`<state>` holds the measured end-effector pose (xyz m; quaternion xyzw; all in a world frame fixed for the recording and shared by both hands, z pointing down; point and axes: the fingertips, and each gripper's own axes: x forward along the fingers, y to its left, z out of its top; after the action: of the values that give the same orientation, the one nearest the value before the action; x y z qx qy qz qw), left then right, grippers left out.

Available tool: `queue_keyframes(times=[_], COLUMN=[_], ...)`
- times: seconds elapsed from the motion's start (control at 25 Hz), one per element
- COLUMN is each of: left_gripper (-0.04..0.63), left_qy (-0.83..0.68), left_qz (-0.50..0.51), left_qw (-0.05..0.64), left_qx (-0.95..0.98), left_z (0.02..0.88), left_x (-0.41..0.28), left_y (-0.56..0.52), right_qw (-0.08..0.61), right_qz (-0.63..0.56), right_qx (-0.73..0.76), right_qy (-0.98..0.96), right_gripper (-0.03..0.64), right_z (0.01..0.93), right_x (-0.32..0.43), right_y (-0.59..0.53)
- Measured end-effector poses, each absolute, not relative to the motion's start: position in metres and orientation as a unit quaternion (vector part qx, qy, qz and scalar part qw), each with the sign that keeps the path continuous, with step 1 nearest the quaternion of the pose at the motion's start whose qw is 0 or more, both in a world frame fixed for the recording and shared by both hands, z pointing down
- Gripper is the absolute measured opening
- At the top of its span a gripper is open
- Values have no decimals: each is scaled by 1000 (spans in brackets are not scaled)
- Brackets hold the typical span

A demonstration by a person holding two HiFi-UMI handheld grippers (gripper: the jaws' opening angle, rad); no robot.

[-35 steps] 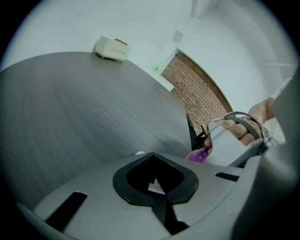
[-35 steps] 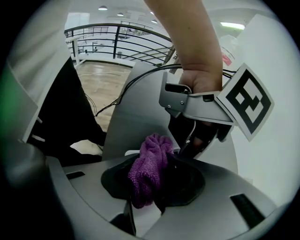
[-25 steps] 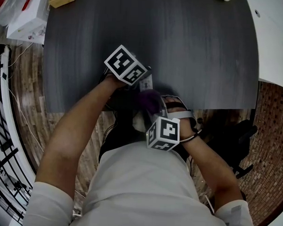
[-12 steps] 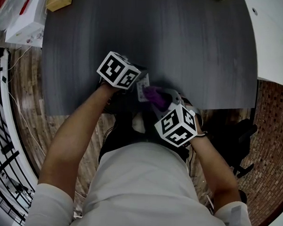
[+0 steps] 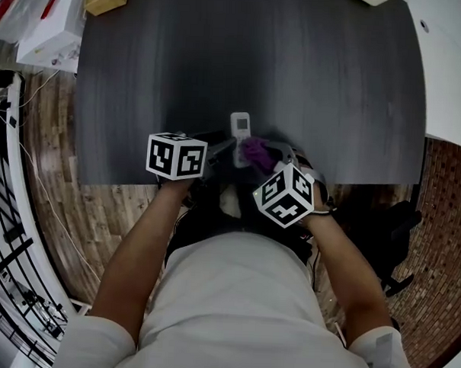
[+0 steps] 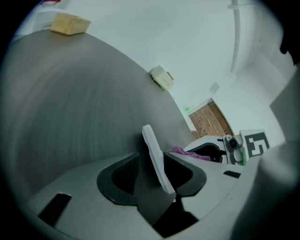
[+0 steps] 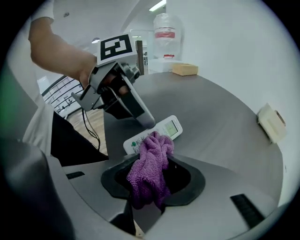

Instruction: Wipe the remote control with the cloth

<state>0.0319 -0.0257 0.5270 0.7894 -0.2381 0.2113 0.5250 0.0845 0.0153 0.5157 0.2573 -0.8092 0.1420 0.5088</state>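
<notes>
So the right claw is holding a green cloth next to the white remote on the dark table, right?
Not green: the cloth in the right claw is purple, as the right gripper view shows. The rest holds: it hangs next to the white remote on the dark table.

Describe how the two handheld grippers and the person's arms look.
The left gripper and the right gripper both have pale grey bodies with dark, rounded jaw pads. Each carries a white cube with black square markers, the left cube and the right cube. A black cable hangs under the left one. The person wears a white short-sleeved shirt.
</notes>
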Motion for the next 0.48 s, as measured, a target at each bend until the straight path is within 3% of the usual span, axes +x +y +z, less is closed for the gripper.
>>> queue_keyframes(times=[0.28,0.48], left_gripper=[142,99], left_qy=[-225,-234], left_qz=[173,140], left_qw=[596,619], left_qx=[751,736], left_z=[537,537], left_x=[53,57], left_y=[-32,-41], right_qw=[486,479], right_qz=[160,154], right_qx=[271,272], right_qy=[-815,-821], right_gripper=[130,130], right_z=[519,518], right_x=[83,84], right_y=[17,18])
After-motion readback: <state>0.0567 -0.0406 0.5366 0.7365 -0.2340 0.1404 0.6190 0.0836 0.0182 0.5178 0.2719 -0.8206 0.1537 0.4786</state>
